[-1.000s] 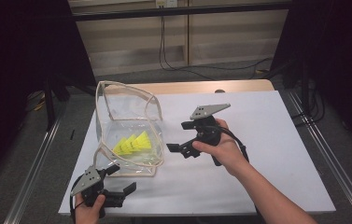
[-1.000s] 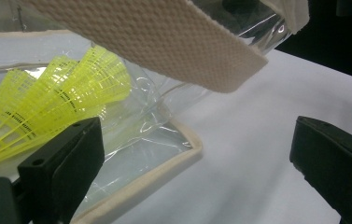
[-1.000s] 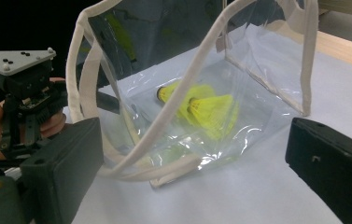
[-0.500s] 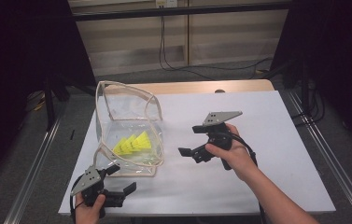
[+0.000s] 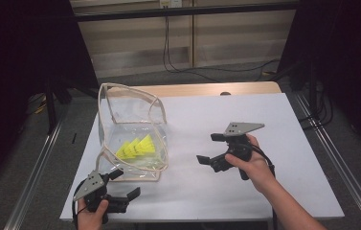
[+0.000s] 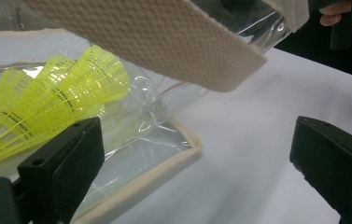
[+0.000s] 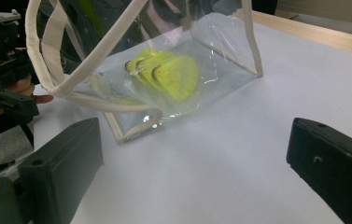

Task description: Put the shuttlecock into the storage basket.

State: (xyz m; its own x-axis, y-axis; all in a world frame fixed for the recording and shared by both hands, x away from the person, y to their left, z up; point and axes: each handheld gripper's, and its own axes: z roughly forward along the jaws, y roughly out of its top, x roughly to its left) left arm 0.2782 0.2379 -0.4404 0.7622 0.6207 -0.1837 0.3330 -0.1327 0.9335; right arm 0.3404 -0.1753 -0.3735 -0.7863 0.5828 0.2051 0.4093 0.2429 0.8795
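Clear plastic made up the tote bag with cream webbing trim and handles (image 5: 132,132), which lay on the white-topped bench (image 5: 283,124) toward nine o'clock of the bench's middle, its mouth gaping toward twelve. Inside it, low against the wall nearest the person, sat a cluster of neon-yellow plastic shuttlecocks (image 5: 136,147), their mesh skirts fanned out.

At about seven o'clock of the bag, near the front edge of the bench, the left gripper (image 5: 120,197) was held in the person's left hand (image 5: 92,215). Its black fingers (image 6: 61,168) stood wide apart and gripped nothing; one finger lay close against the bag's cream bottom seam (image 6: 164,172), though I could not tell whether it touched. A broad cream handle strap (image 6: 155,42) hung across above them.

At three o'clock of the bag, well apart from it, the right gripper (image 5: 206,160) rested in the person's right hand (image 5: 254,165), pointing toward the bag. Its fingers (image 7: 61,163) were likewise spread wide and empty over bare bench.
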